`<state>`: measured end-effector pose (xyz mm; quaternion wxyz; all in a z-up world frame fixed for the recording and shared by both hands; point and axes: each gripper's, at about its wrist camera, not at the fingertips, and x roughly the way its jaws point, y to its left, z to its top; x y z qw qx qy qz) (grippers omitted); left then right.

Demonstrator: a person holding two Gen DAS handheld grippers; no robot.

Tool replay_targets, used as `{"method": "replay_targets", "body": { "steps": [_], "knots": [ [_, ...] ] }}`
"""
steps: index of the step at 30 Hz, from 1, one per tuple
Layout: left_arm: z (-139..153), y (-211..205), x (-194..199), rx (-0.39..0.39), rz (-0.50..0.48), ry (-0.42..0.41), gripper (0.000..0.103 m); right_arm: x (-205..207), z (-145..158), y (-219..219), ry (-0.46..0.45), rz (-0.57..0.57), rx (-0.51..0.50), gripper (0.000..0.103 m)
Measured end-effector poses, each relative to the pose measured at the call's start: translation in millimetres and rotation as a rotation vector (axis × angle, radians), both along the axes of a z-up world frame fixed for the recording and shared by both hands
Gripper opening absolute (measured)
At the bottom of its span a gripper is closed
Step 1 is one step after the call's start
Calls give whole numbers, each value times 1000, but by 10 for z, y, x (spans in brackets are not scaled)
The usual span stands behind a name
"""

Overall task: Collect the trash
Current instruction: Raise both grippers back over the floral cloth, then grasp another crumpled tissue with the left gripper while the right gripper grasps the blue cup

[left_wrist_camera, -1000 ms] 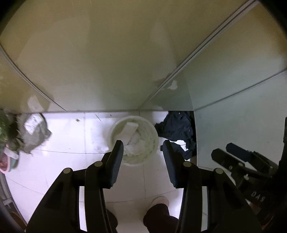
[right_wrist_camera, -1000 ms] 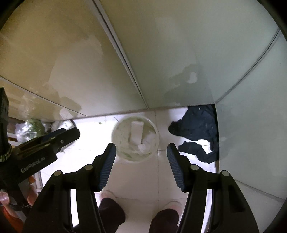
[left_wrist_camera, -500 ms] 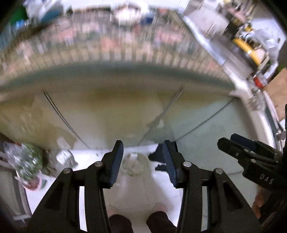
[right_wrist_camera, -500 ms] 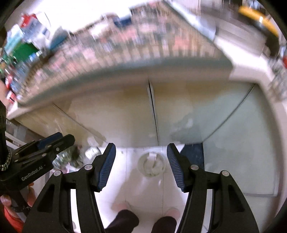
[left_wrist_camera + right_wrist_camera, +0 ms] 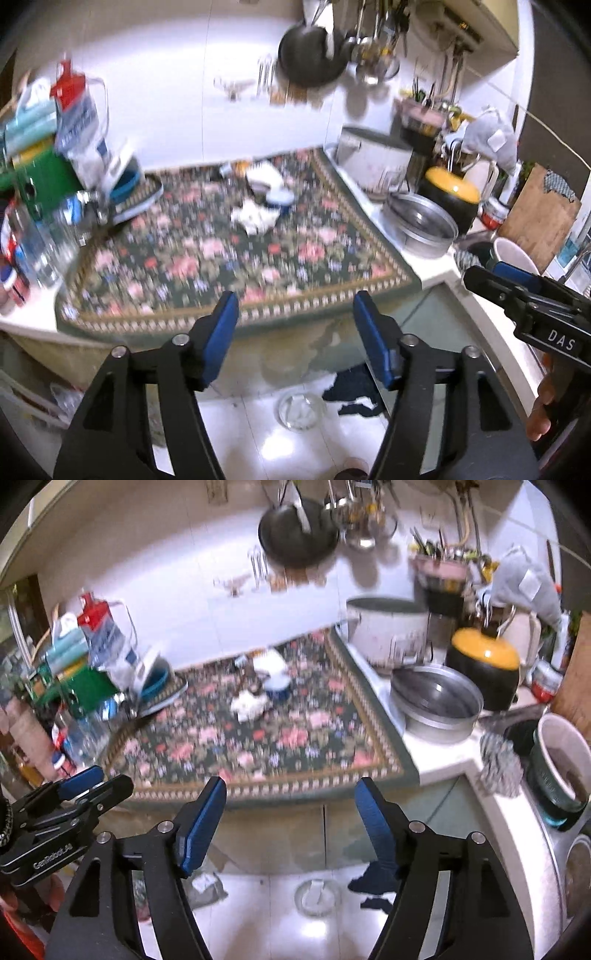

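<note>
With both tools held side by side above the counter edge, I see my left gripper [image 5: 295,314] with its jaws opening and nothing between the blue pads [image 5: 221,332]; my right gripper [image 5: 291,801] is likewise opening on empty air. Each shows in the other's camera: the right one juts in at the far right of the left view, with fingers of a hand [image 5: 541,406] wrapped under it, and the left one crosses the lower left of the right view.

Just past the fingertips lies a floral cloth [image 5: 229,258] spread over the white counter [image 5: 439,757]. Well back on that cloth, near the wall, sits a crumpled white wad [image 5: 255,218], which I take to be tissue, though motion blur leaves that unsure. Just behind it stands a small blue bowl [image 5: 279,197].

Below the counter front, on the pale tiled floor, the small round trash bin [image 5: 317,897] stands between the two fingers in both views, with white scraps inside. A dark cloth [image 5: 354,391] lies crumpled on the floor just right of the bin.

To the right on the counter are a steel basin [image 5: 436,701], a black pot with a yellow lid [image 5: 484,664] and a large white pot [image 5: 388,627]. A dark pan [image 5: 295,531] hangs on the wall above. Bottles and boxes [image 5: 55,155] crowd the left end.
</note>
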<state>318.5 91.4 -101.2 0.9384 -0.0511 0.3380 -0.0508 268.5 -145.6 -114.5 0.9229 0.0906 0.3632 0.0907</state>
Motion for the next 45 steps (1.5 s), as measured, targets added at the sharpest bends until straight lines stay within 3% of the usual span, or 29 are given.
{"method": "replay_targets", "body": {
  "steps": [4, 6, 11, 16, 19, 24, 30, 45],
  "knots": [
    [181, -15, 133, 23, 20, -44, 85, 119, 161, -65, -46, -2, 3, 79],
    [238, -35, 226, 20, 42, -66, 89, 198, 231, -113, -73, 4, 5, 80],
    [311, -131, 635, 44, 111, -85, 90, 620, 308, -262, -113, 56, 0, 81],
    [350, -267, 1188, 91, 189, -67, 90, 1189, 311, -459, -101, 144, 8, 81],
    [306, -263, 1462, 78, 252, -52, 90, 1529, 267, -522, -83, 218, -5, 81],
    [73, -177, 1899, 35, 352, 8, 90, 2043, 78, -536, -49, 304, -19, 81],
    [-327, -4, 2411, 19, 381, 129, 90, 2511, -199, -395, 32, 357, 3, 81],
    [-1501, 572, 3862, -82, 234, 400, 88, 3475, -894, 277, 256, 307, -44, 81]
  ]
}}
